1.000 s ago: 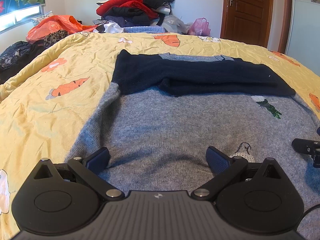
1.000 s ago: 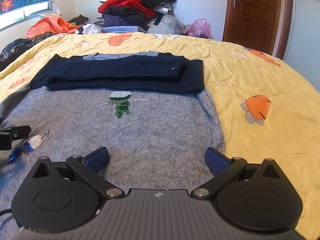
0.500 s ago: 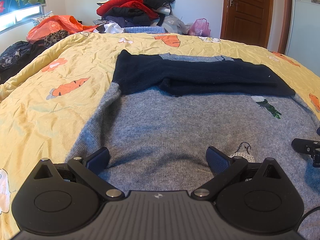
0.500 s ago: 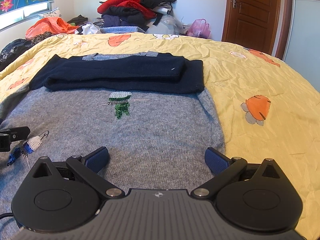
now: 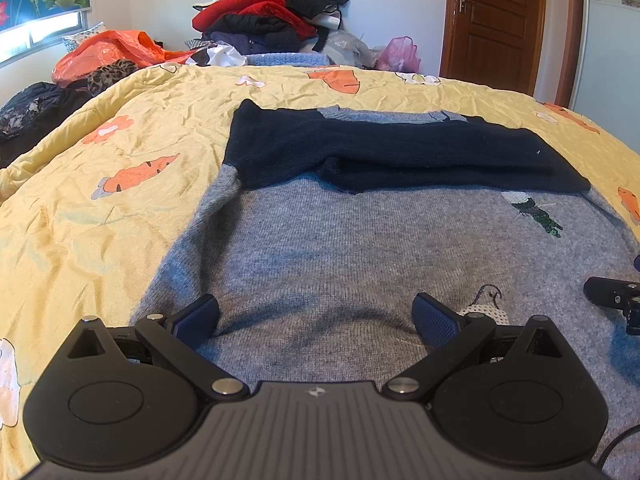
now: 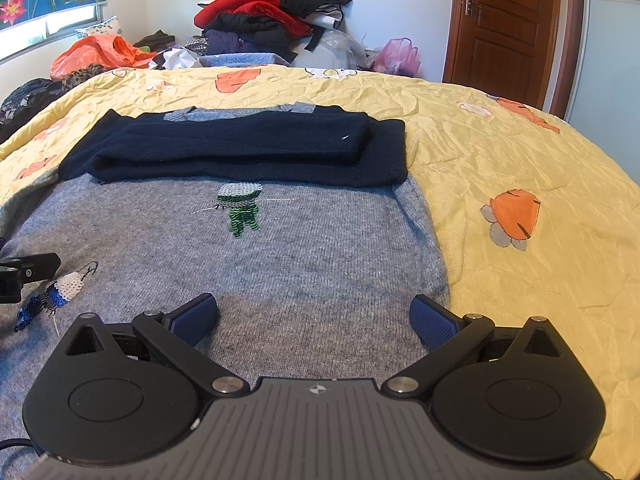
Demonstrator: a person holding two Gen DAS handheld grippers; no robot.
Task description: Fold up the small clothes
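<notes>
Nothing has moved: both grippers' fingers (image 5: 198, 316) stay apart over the sweater (image 5: 360, 248), hem hidden.

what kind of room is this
Most likely a bedroom: a grey sweater lies on a bed with a yellow carrot-print quilt, a heap of clothes behind it, and a wooden door.

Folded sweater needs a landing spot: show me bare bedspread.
Free: yellow bedspread right of the grey sweater, toward the door; also left of it. Crowded: the clothes pile and orange bag beyond the far edge.
</notes>
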